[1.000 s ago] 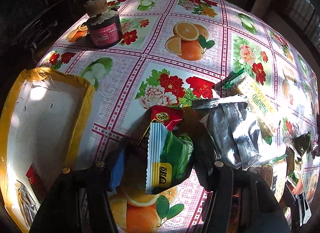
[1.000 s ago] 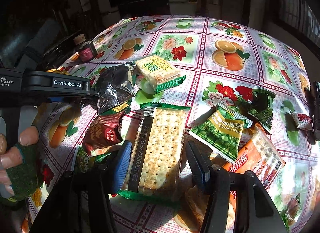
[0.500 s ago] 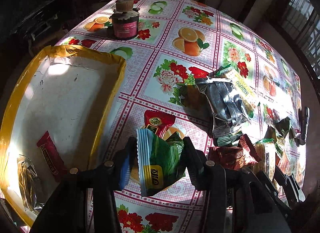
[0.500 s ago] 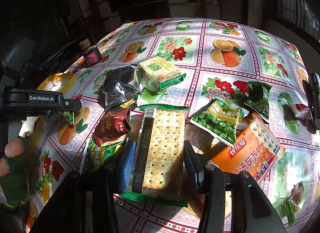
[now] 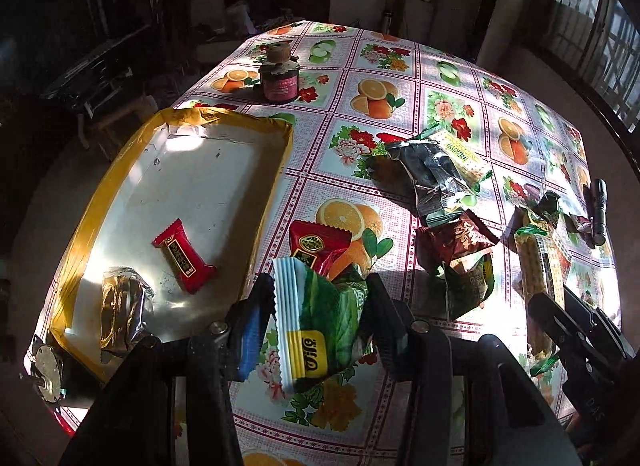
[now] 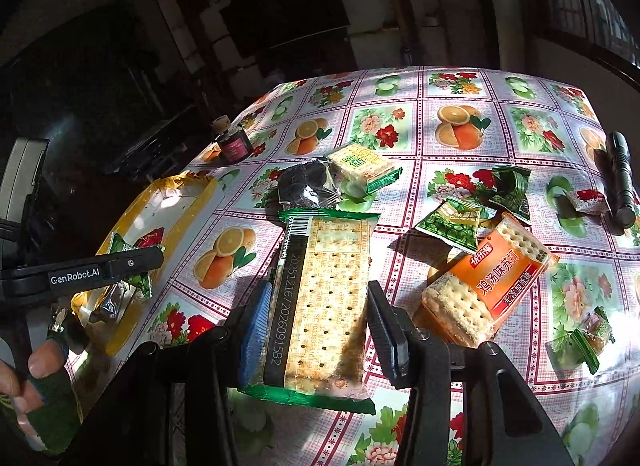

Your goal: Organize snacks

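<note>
My left gripper (image 5: 320, 298) is shut on a green snack packet (image 5: 324, 318) with a white crimped edge and a yellow label. It hangs above the tablecloth, just right of the yellow-rimmed white tray (image 5: 280, 153). In the tray lie a red packet (image 5: 184, 262) and a crumpled foil packet (image 5: 122, 306). My right gripper (image 6: 320, 298) is shut on a long clear cracker packet (image 6: 328, 290) with green ends, lifted off the table. The right wrist view shows the left gripper's finger (image 6: 80, 276) over the tray (image 6: 188, 189).
On the floral tablecloth lie a red packet (image 5: 320, 244), a silver bag (image 5: 432, 177), a brown-red packet (image 5: 456, 242), an orange cracker pack (image 6: 492, 282) and a green pea packet (image 6: 452, 221). A corked jar (image 5: 279, 79) stands at the back, a black torch (image 6: 620, 181) at the right.
The left jaws have closed on the green packet, lifted it and carried it left to the tray's edge. The right gripper has risen with the cracker packet.
</note>
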